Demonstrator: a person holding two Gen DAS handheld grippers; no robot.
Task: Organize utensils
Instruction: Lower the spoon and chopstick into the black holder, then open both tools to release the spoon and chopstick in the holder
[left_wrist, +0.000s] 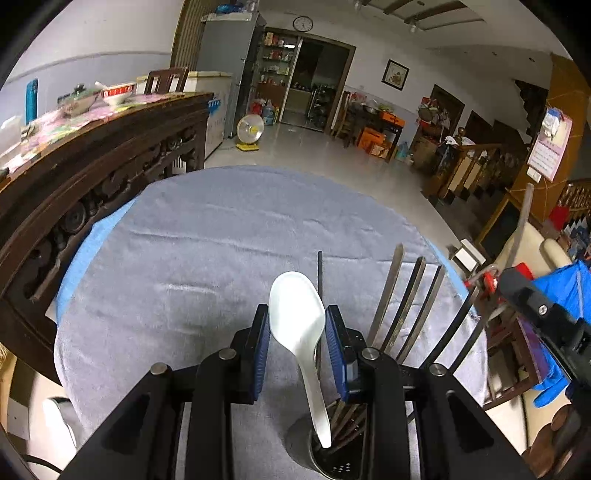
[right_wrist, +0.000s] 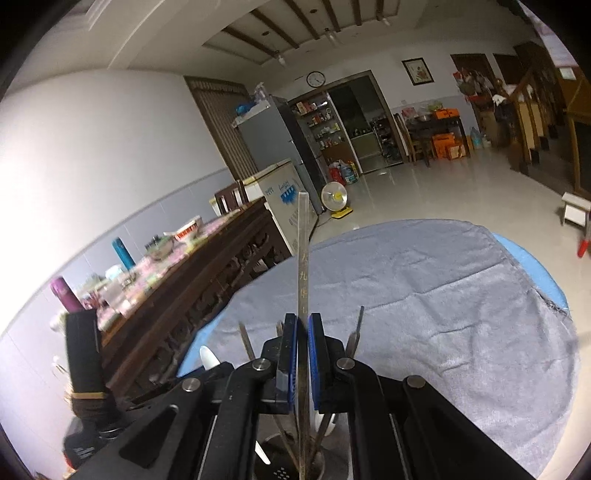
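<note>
Chopsticks (left_wrist: 413, 306) and a white spoon (left_wrist: 300, 332) stand together in a dark perforated utensil holder (left_wrist: 332, 458) on the counter (left_wrist: 221, 240), which is draped in a grey towel. The left gripper (left_wrist: 297, 347) has its fingers spread wide either side of the spoon's bowl, and I cannot tell whether the blue pads touch it. The right gripper (right_wrist: 303, 354) has its fingers closed tight on one upright chopstick (right_wrist: 303, 258), whose lower end reaches down into the holder among the others.
</note>
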